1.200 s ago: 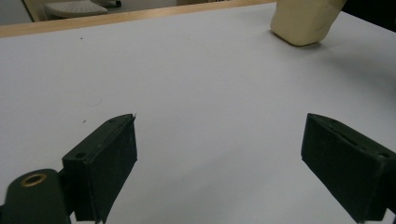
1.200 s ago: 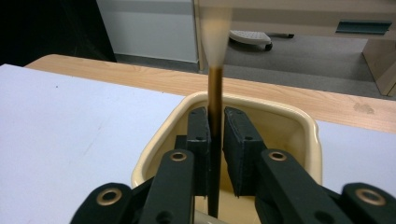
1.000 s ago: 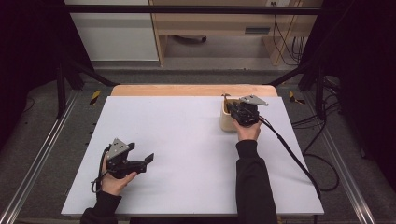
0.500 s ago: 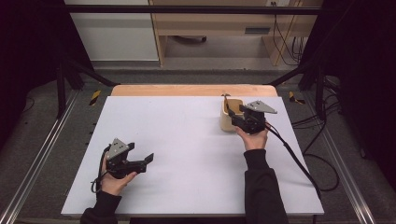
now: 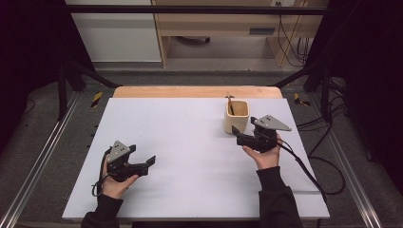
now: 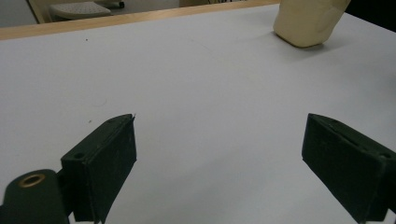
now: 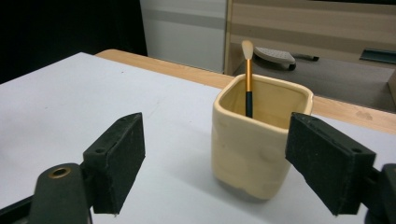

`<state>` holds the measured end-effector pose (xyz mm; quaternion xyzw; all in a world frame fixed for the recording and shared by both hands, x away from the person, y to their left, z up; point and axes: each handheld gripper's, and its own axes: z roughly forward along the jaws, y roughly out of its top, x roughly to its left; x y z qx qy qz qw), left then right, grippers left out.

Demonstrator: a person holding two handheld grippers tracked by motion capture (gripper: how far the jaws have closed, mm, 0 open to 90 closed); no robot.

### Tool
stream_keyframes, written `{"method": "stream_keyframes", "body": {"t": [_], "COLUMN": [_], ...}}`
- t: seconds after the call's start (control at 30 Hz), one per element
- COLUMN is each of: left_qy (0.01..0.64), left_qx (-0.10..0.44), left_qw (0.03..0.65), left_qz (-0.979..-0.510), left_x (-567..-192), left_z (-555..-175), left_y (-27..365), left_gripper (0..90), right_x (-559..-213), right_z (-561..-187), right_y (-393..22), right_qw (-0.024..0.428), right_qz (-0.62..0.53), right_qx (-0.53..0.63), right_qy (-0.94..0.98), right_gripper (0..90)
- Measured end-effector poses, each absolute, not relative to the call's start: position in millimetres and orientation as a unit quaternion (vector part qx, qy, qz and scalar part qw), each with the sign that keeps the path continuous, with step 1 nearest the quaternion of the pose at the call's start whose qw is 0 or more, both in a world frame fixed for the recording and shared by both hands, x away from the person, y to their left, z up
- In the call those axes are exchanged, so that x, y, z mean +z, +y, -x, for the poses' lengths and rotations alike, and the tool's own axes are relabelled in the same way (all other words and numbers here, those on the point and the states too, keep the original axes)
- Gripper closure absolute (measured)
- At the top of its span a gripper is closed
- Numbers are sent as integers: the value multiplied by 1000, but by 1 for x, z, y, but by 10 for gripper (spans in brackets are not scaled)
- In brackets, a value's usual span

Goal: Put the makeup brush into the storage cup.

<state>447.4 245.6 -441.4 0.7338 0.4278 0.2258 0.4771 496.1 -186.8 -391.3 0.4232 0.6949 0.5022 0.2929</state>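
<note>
A cream square cup (image 7: 258,145) holds an upright brush (image 7: 248,77). The right gripper (image 7: 217,163) and left gripper (image 6: 219,170) jaws gape wide, empty.

Spread tongs (image 6: 219,163) over the white table (image 6: 196,93); a cream, seemingly ceramic cup (image 6: 306,23) beyond.

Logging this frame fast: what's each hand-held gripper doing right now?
Left hand-held gripper: open, holding nothing.
Right hand-held gripper: open, holding nothing, cup ahead.
</note>
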Motion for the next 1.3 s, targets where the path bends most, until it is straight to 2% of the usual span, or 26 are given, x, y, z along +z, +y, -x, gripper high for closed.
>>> {"method": "stream_keyframes", "body": {"t": [0.23, 0.5, 1.3], "left_qy": [428, 427, 427], "left_qx": [227, 226, 220], "left_qw": [478, 475, 471], "left_qz": [-733, -736, -740], "left_x": [-440, -440, -442], "left_z": [-446, -445, -445], "left_y": [246, 245, 245], "left_gripper": [85, 75, 66], "right_x": [-396, -403, -429], "right_z": [-471, -456, -438], "right_y": [-191, -193, -220], "right_qw": [269, 266, 250], "right_qz": [-413, -400, -423], "right_qx": [514, 511, 494], "right_qy": [702, 713, 717], "right_gripper": [128, 77, 65]}}
